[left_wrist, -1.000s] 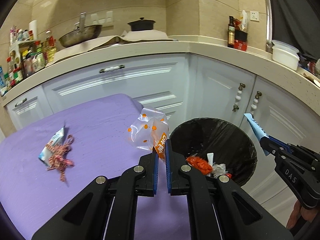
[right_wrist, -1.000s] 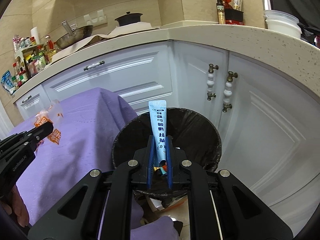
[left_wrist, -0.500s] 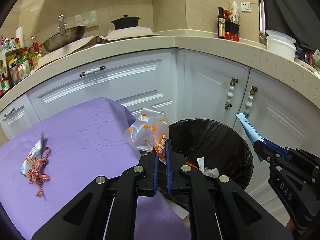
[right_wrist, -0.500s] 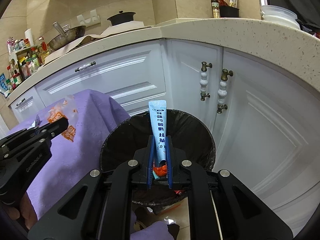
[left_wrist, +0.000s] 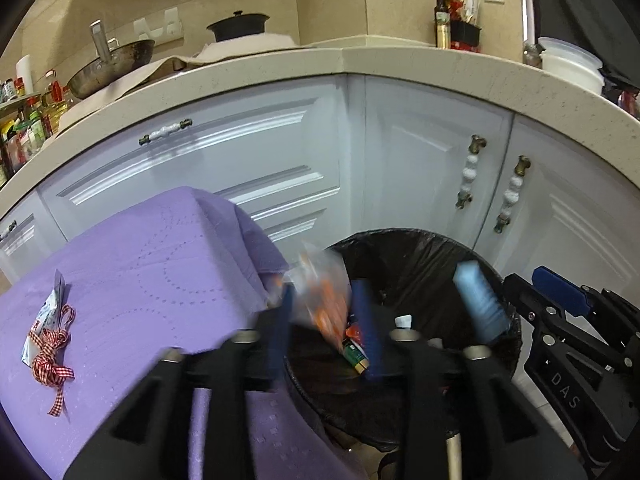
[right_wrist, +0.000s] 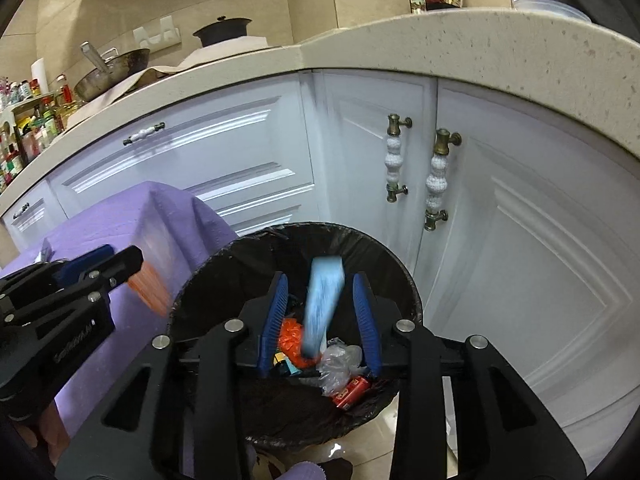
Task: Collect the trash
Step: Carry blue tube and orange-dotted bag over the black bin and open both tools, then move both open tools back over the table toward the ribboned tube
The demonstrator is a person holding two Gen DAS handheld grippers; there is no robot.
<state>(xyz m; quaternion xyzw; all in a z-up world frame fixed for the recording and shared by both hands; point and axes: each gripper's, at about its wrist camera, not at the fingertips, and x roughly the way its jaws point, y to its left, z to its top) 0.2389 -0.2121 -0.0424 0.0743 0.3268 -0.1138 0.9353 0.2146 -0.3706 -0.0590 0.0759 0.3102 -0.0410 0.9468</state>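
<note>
A black-lined trash bin (left_wrist: 420, 256) (right_wrist: 224, 264) stands on the floor beside the purple-clothed table (left_wrist: 140, 264). My left gripper (left_wrist: 326, 320) is open over the bin's left rim; a clear orange-dotted wrapper (left_wrist: 324, 300) falls, blurred, between its fingers. My right gripper (right_wrist: 320, 320) is open above the bin; a light blue sachet (right_wrist: 322, 312) drops, blurred, between its fingers, and also shows in the left wrist view (left_wrist: 480, 304). A wrapper tied with red checked ribbon (left_wrist: 50, 332) lies on the table at the left.
White cabinets (left_wrist: 420, 160) with ornate handles curve behind the bin under a beige countertop (left_wrist: 360, 60). A wok, a black pot, bottles and white tubs stand on the counter. Red and clear trash (right_wrist: 340, 364) lies in the bin.
Both grippers have opened over the bin and let go. The orange-dotted wrapper and the blue sachet are falling. Both grippers moved closer to the bin.
</note>
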